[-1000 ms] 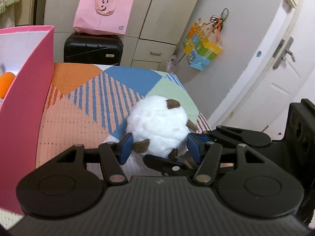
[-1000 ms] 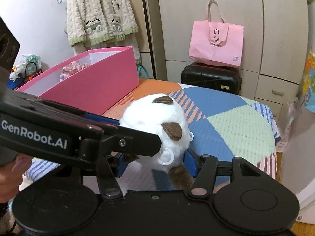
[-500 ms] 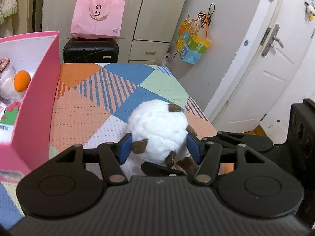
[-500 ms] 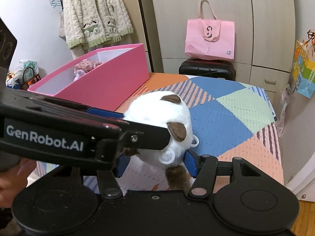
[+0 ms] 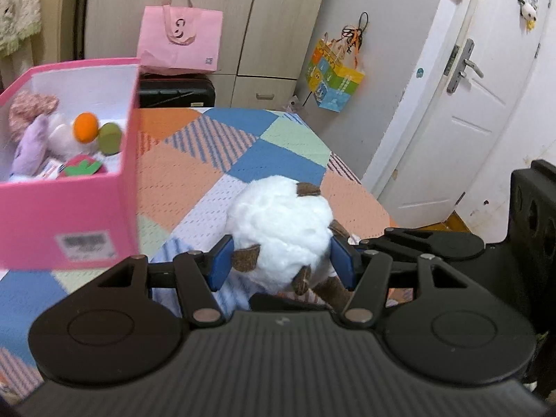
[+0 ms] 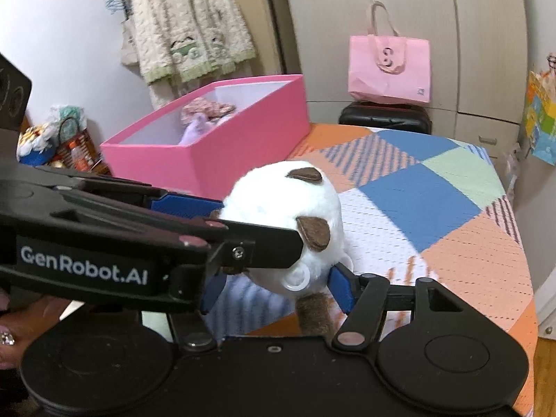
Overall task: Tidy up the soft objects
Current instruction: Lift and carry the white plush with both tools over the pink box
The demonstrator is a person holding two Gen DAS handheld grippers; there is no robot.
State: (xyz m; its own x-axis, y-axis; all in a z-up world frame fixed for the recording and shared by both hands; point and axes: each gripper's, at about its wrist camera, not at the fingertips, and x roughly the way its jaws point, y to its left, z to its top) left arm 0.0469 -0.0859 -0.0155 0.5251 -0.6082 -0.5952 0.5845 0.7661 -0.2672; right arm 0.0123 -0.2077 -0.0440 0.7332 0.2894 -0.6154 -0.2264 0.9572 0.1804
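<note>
A round white plush toy [image 5: 281,229] with brown ears and feet is held above the patchwork mat. My left gripper [image 5: 282,264] is shut on the white plush toy, blue pads pressed on both sides. My right gripper [image 6: 274,278] is also shut on the plush [image 6: 288,215] from below; the left gripper's finger crosses in front of it. A pink box [image 5: 69,215] stands to the left with several soft toys [image 5: 52,139] inside. It also shows in the right wrist view [image 6: 243,132].
The colourful patchwork mat [image 5: 194,166] covers the table. A pink bag [image 5: 179,41] on a black suitcase [image 5: 177,92] stands behind it against cupboards. A white door [image 5: 462,104] is at the right. A cardigan [image 6: 187,24] hangs on the back wall.
Both grippers have lifted the plush and drawn back from the table; the view now looks into the pink box from higher up. The grip is unchanged.
</note>
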